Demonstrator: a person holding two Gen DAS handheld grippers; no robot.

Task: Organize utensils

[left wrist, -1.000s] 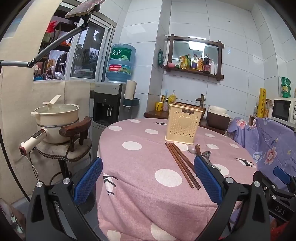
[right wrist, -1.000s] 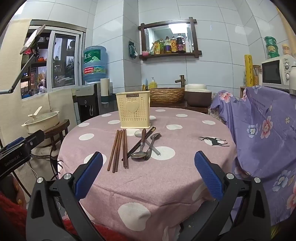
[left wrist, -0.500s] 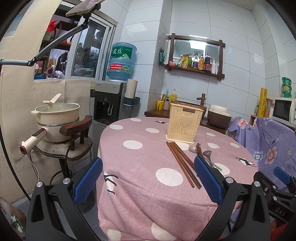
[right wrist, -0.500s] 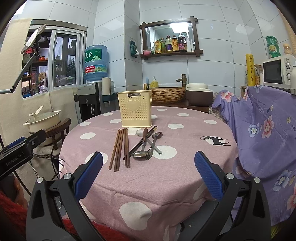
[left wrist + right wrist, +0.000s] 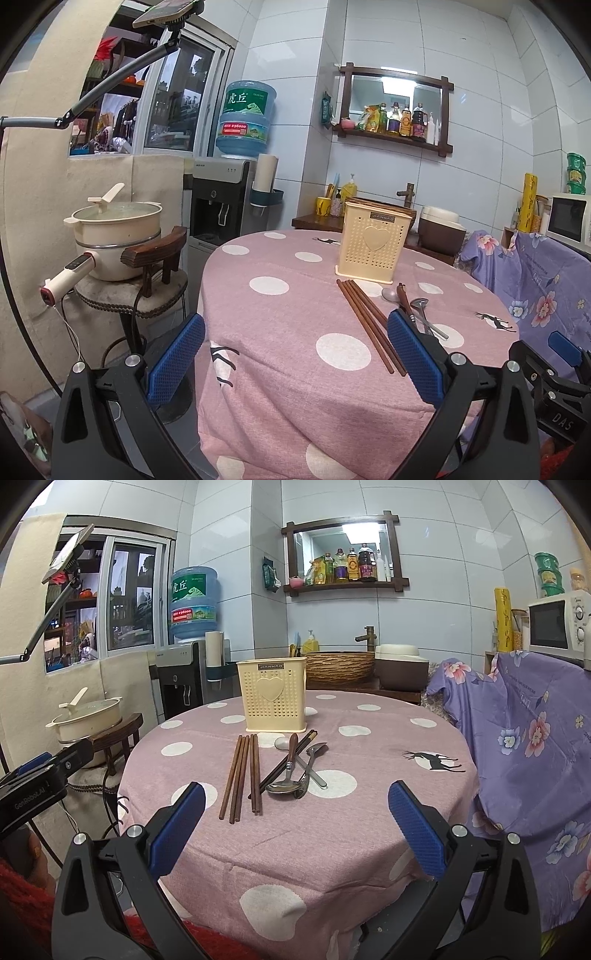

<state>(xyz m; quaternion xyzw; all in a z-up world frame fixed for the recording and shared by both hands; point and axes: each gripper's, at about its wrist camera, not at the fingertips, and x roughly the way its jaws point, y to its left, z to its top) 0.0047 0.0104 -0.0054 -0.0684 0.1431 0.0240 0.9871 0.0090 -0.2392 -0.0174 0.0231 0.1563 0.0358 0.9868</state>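
A cream perforated utensil holder stands upright on the round pink polka-dot table. In front of it lie several brown chopsticks and a pile of metal spoons crossed with more chopsticks. My right gripper hangs open at the table's near edge, short of the utensils, holding nothing. My left gripper is open too, over the table's left front side. The left gripper's body shows at the left of the right wrist view.
A cream pot sits on a small wooden stool left of the table. A water dispenser stands behind. Purple flowered cloth covers furniture on the right, with a microwave above it. A red sleeve is at bottom left.
Both views have shifted slightly toward the table and upward. Nothing on the table has moved, and both grippers stay open.
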